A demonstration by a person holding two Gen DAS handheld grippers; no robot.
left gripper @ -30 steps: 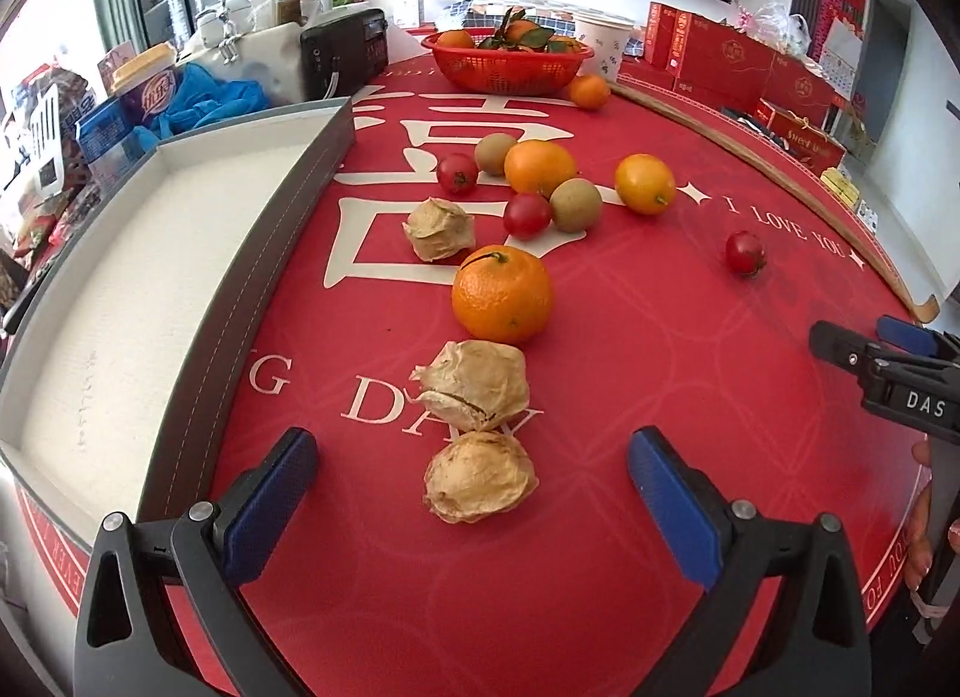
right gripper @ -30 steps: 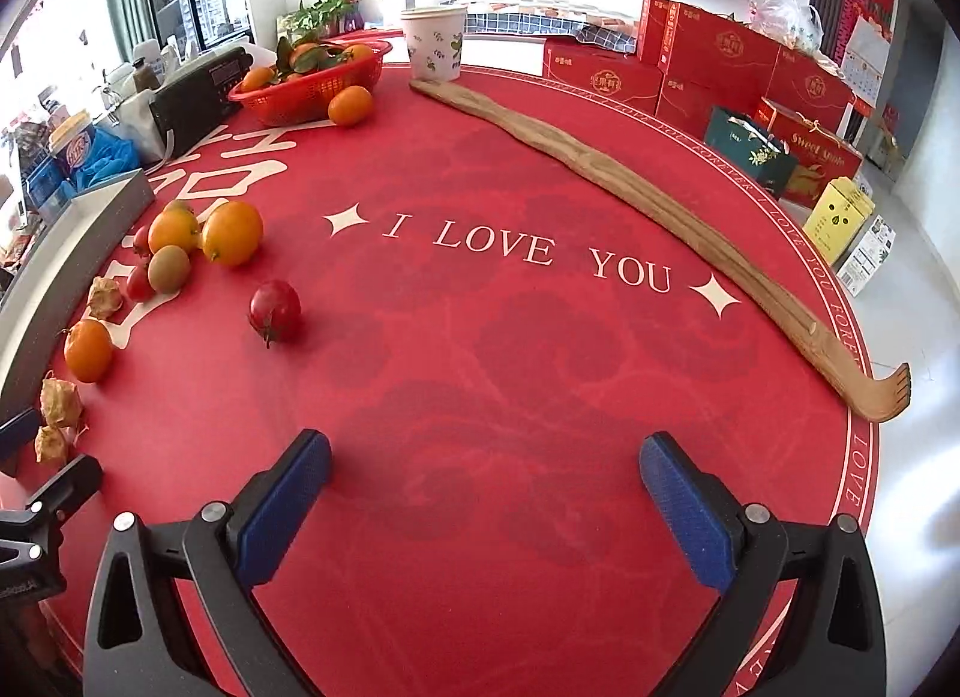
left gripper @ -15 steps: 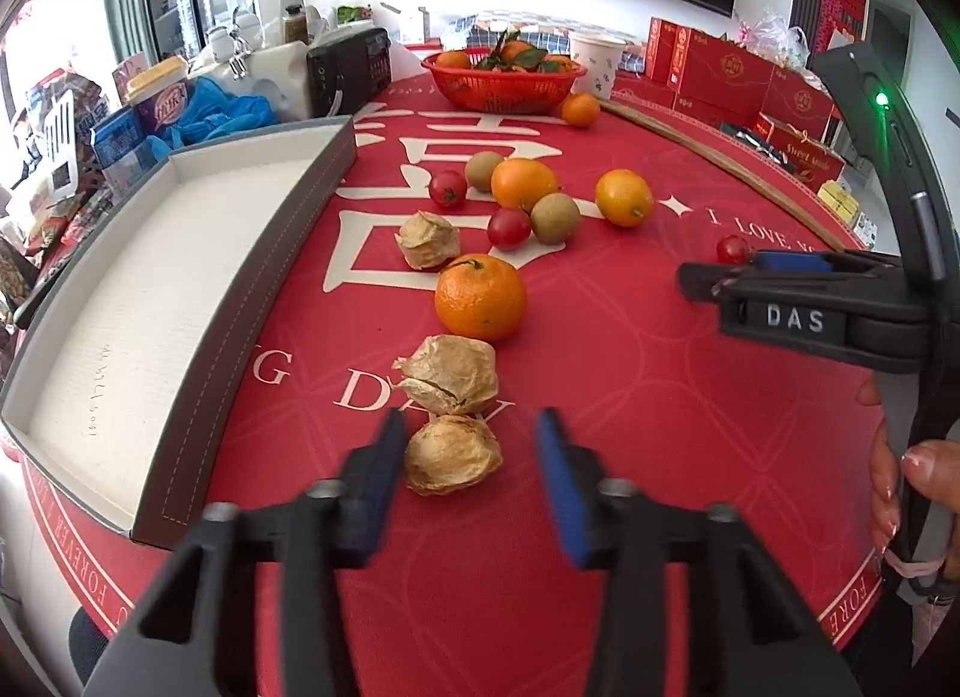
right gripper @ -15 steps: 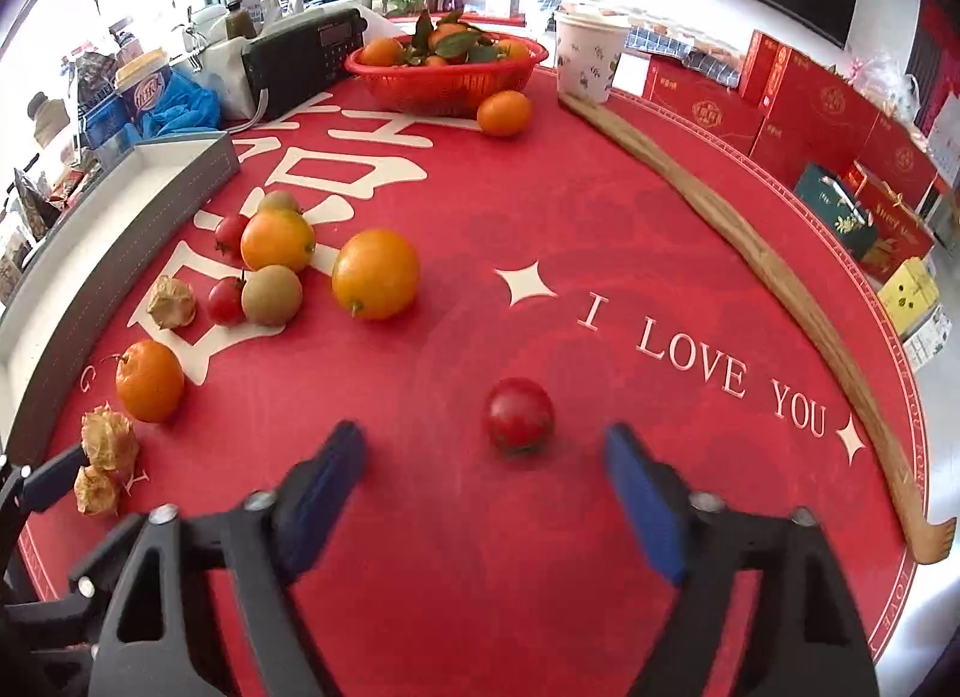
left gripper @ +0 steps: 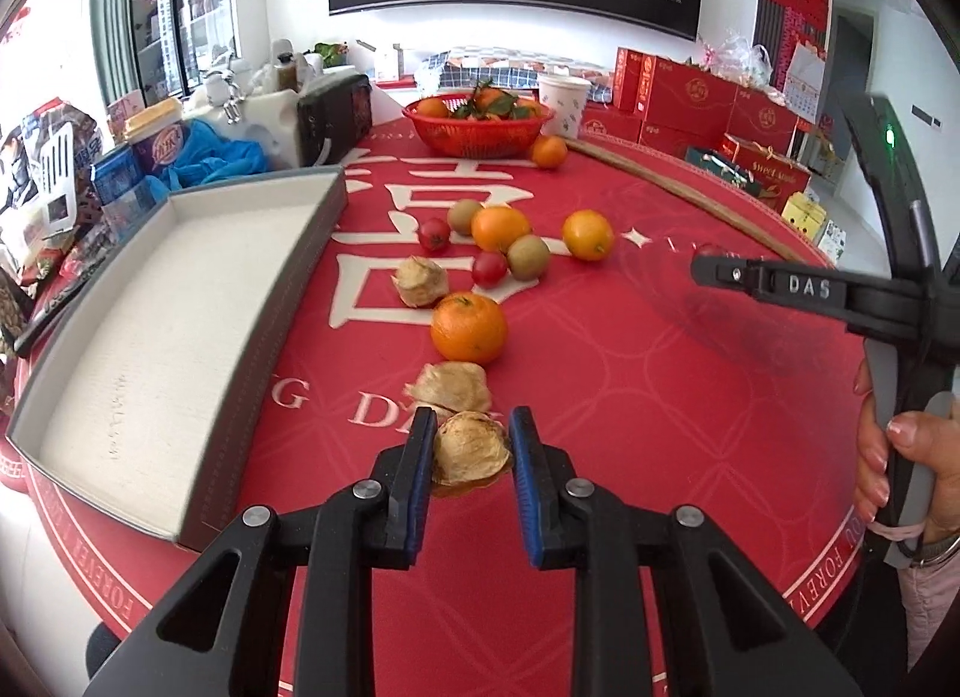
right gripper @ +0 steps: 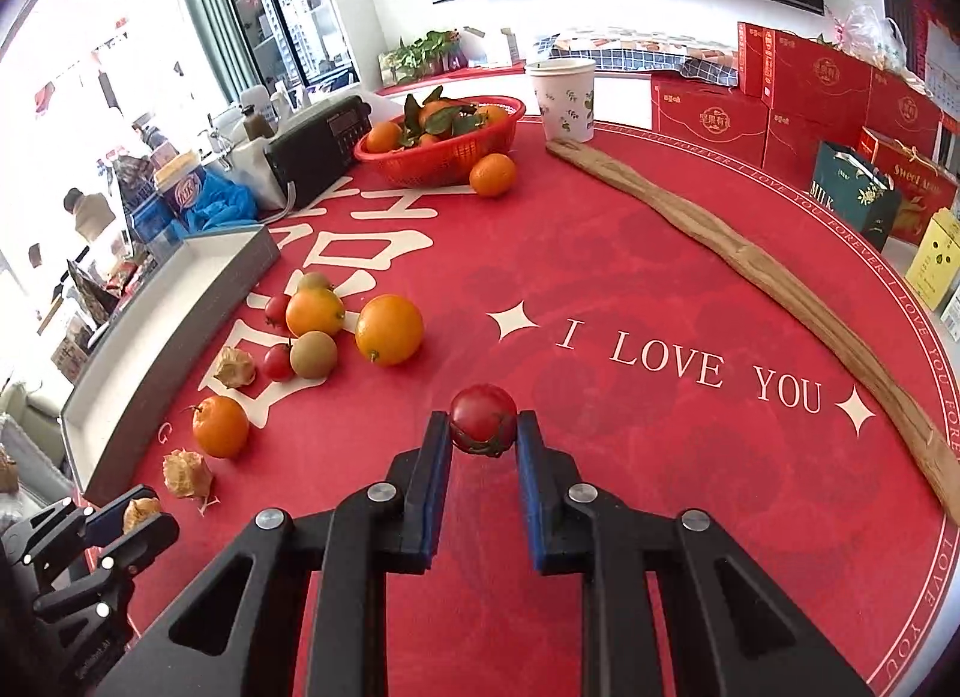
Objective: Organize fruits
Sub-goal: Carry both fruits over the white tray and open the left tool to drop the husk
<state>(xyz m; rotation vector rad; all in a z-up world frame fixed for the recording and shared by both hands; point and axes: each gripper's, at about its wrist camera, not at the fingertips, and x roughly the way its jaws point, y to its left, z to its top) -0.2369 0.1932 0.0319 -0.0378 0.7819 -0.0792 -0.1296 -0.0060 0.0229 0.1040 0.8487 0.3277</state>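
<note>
My left gripper (left gripper: 471,439) is shut on a tan husked ground cherry (left gripper: 470,449) on the red tablecloth. A second husked cherry (left gripper: 451,386) lies just beyond it, then a mandarin (left gripper: 468,327). My right gripper (right gripper: 483,437) is shut on a red cherry tomato (right gripper: 483,419) near the table's middle. A cluster of oranges (right gripper: 389,329), kiwis (right gripper: 313,355), small tomatoes and a husked cherry lies to its left. The empty grey tray (left gripper: 150,325) sits at the left.
A red basket (right gripper: 441,153) of mandarins stands at the back, with one loose mandarin (right gripper: 492,175) and a paper cup (right gripper: 564,96) beside it. A long wooden stick (right gripper: 750,271) runs along the right. A radio (right gripper: 324,147) and clutter lie back left.
Both grippers have moved forward and closed: the left onto the nearest husked cherry, the right onto the lone cherry tomato. The right gripper swung left toward the fruit.
</note>
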